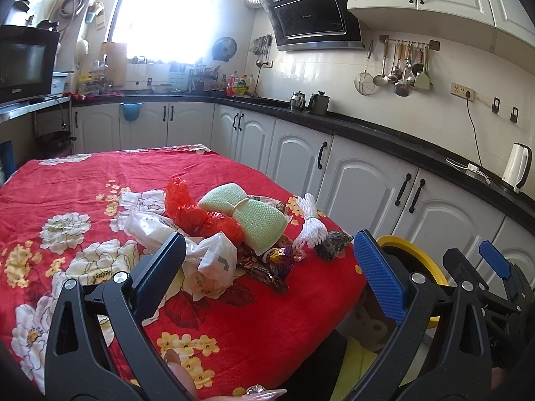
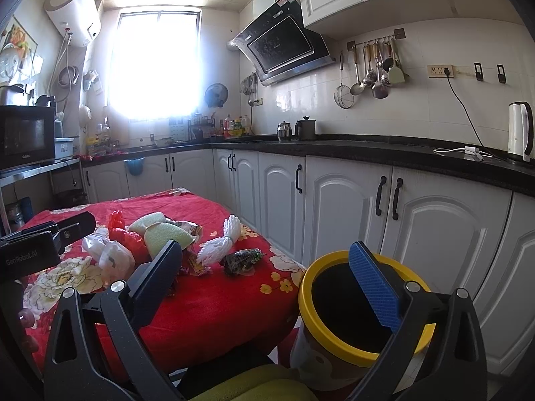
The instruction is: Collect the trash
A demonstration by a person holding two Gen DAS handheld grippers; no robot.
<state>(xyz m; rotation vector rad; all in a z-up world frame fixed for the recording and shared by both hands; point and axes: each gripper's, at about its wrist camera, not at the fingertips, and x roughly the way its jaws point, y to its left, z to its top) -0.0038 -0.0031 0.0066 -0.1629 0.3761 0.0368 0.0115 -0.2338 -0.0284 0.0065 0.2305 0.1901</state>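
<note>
A pile of trash lies on the red flowered tablecloth (image 1: 73, 180): white plastic bags (image 1: 207, 260), a red plastic bag (image 1: 197, 215), a green foam net (image 1: 247, 215), a white foam net (image 1: 311, 224) and dark snack wrappers (image 1: 271, 264). My left gripper (image 1: 271, 274) is open and empty, just short of the pile. My right gripper (image 2: 267, 284) is open and empty, over the table's near right corner and the yellow-rimmed bin (image 2: 347, 317). The pile also shows in the right wrist view, with the white foam net (image 2: 220, 244) and a dark wrapper (image 2: 242, 260) nearest.
The bin (image 1: 418, 267) stands on the floor right of the table. White cabinets (image 2: 418, 220) with a black counter run along the right, with a kettle (image 2: 520, 132). A microwave (image 1: 23, 63) stands at left. The left gripper's body (image 2: 36, 247) shows at left in the right wrist view.
</note>
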